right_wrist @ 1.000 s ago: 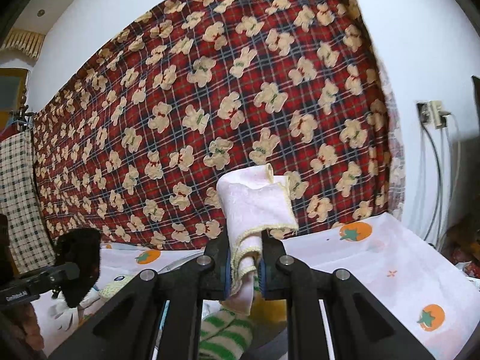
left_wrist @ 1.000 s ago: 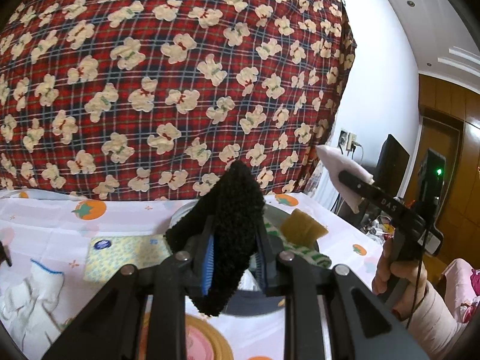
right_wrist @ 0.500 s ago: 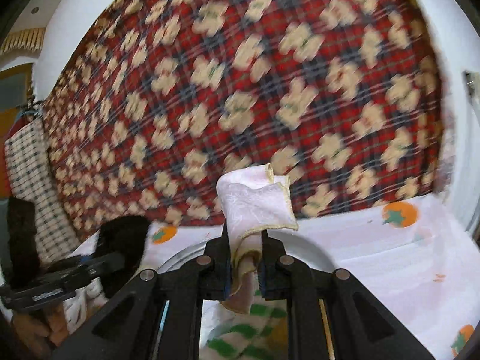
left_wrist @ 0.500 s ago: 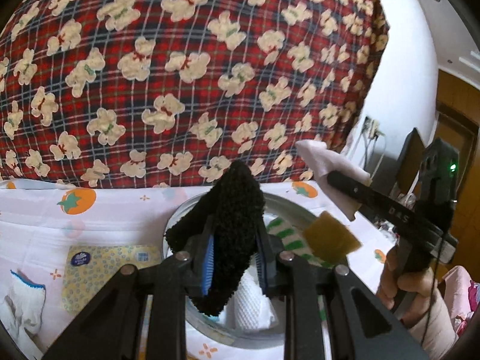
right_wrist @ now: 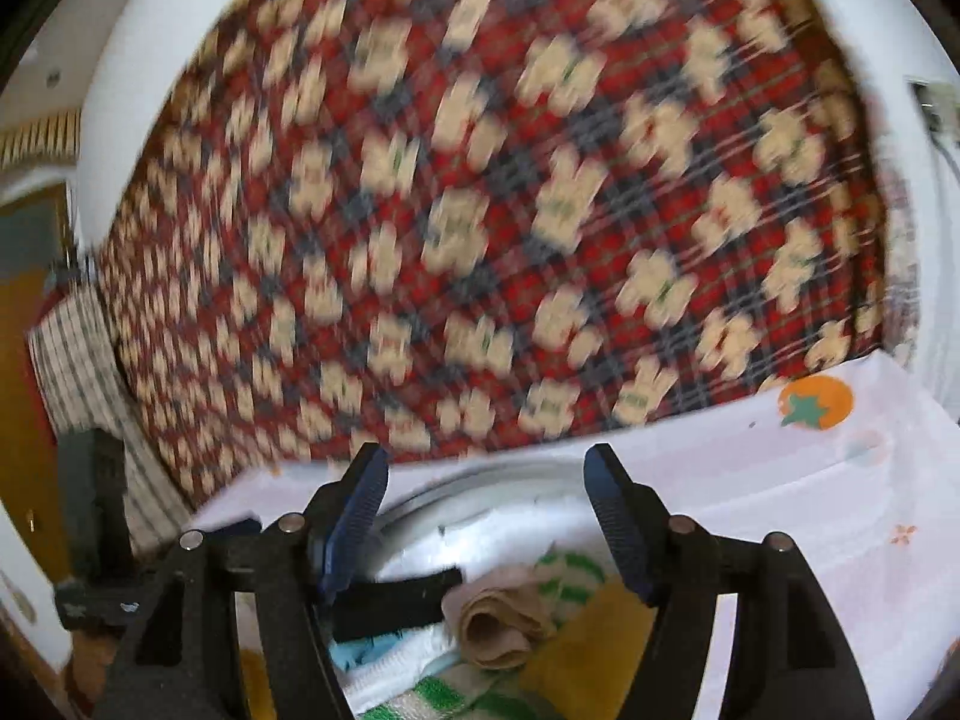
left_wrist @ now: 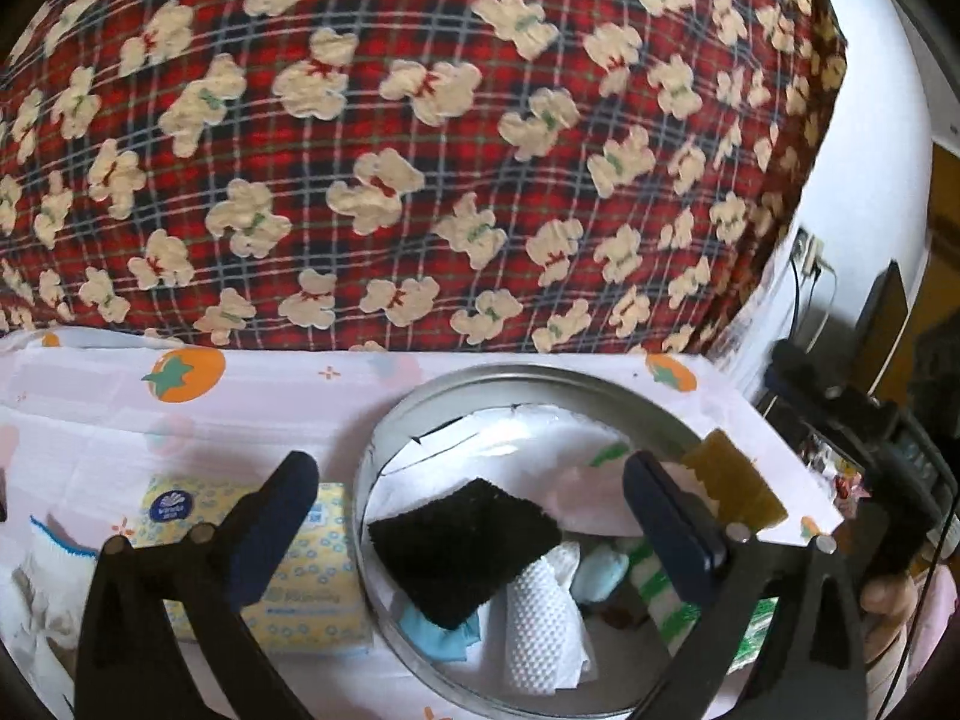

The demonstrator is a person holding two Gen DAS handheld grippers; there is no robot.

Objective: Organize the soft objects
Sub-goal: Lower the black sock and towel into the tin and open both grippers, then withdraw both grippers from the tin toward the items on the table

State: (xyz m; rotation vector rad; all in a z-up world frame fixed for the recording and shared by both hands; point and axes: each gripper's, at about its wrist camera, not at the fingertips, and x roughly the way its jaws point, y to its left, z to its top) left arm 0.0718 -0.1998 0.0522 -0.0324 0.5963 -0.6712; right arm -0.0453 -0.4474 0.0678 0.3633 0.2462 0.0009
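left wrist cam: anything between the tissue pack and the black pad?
Only the metal basin rim separates tissue pack and black pad, seen in the left wrist view.

Black two-finger grippers, hand-held, w/ dark blue pads.

Left gripper (left_wrist: pixel 468 507): matte black angular arms, silver pivot screws at linkage joints, long navy pads (left_wrist: pixel 675 531) w/ smooth faces. Right gripper (right_wrist: pixel 486 516): same black frame, round silver screw heads on each link, navy pads (right_wrist: pixel 618 525) ribbed along inner face. Seen from left cam, right unit's body black & boxy, thin black cable trailing down beside it. Hand (left_wrist: pixel 888 600) on its grip at frame edge, pale pink sleeve just below. Fine markings too blurred to read.
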